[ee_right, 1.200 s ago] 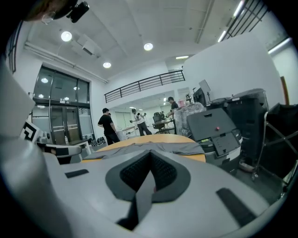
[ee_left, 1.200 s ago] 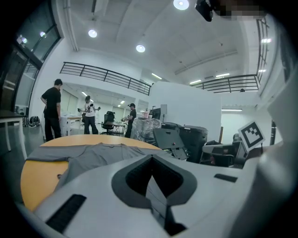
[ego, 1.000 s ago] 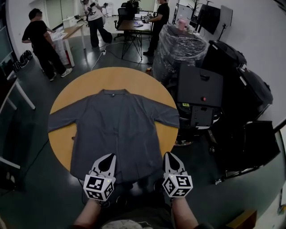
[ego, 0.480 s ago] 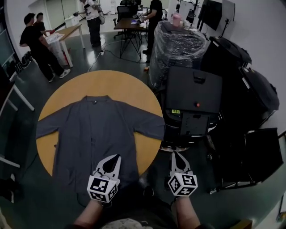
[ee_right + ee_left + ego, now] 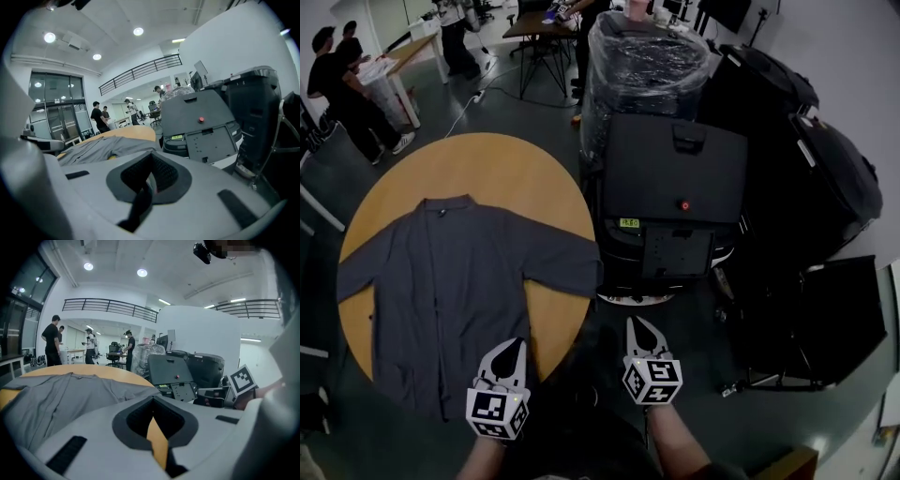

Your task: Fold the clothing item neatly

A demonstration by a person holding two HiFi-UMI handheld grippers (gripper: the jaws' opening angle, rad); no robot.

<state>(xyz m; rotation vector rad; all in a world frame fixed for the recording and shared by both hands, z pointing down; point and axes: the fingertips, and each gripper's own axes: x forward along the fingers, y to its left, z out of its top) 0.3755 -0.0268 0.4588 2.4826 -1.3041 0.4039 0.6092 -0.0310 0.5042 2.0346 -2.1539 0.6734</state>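
Shift: you drifted right, off the shirt (image 5: 450,281) | left tongs (image 5: 517,345), right tongs (image 5: 636,324): closed, empty | fold not begun

Ahead of my left claw (image 5: 516,344) the air is open above the round orange wooden table (image 5: 506,178) and the flat grey shirt (image 5: 450,281). My right claw (image 5: 637,323) faces a black boxy cabinet with a red button (image 5: 675,169), just beside the table's right rim.
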